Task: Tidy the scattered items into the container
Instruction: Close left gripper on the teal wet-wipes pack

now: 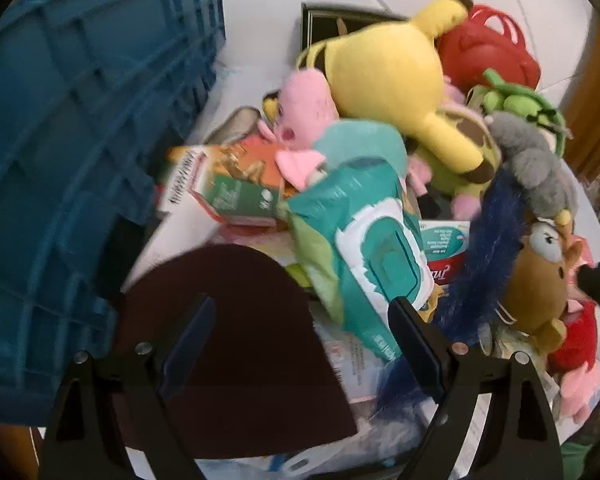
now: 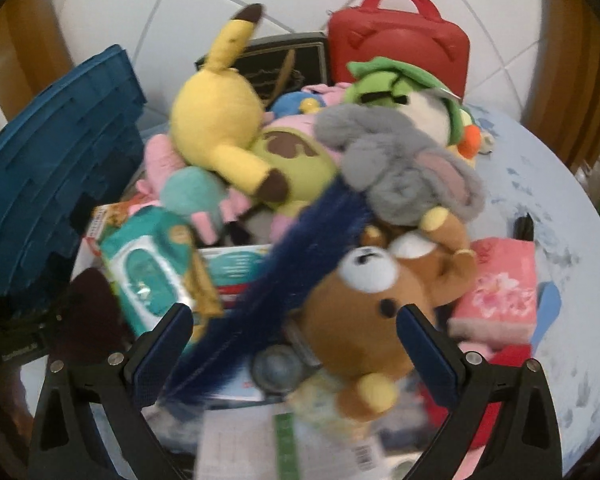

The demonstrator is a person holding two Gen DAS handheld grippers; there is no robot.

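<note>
A blue plastic crate (image 1: pixel 72 152) stands at the left; it also shows in the right wrist view (image 2: pixel 56 184). A heap of items lies beside it: a yellow plush (image 1: pixel 388 72), a teal wipes pack (image 1: pixel 372 248), a snack box (image 1: pixel 228 188), a dark blue furry duster (image 2: pixel 268 288) and a brown bear plush (image 2: pixel 364 304). My left gripper (image 1: pixel 300 328) is open, a dark maroon flat piece (image 1: pixel 236 344) between its fingers. My right gripper (image 2: pixel 296 332) is open above the bear and duster.
A red case (image 2: pixel 400 40) and a dark framed picture (image 2: pixel 284 64) stand at the back by the tiled wall. A pink tissue pack (image 2: pixel 500 292) lies on the light blue cloth (image 2: pixel 548 184) at the right. Grey (image 2: pixel 400 168) and green (image 2: pixel 396 88) plushes top the heap.
</note>
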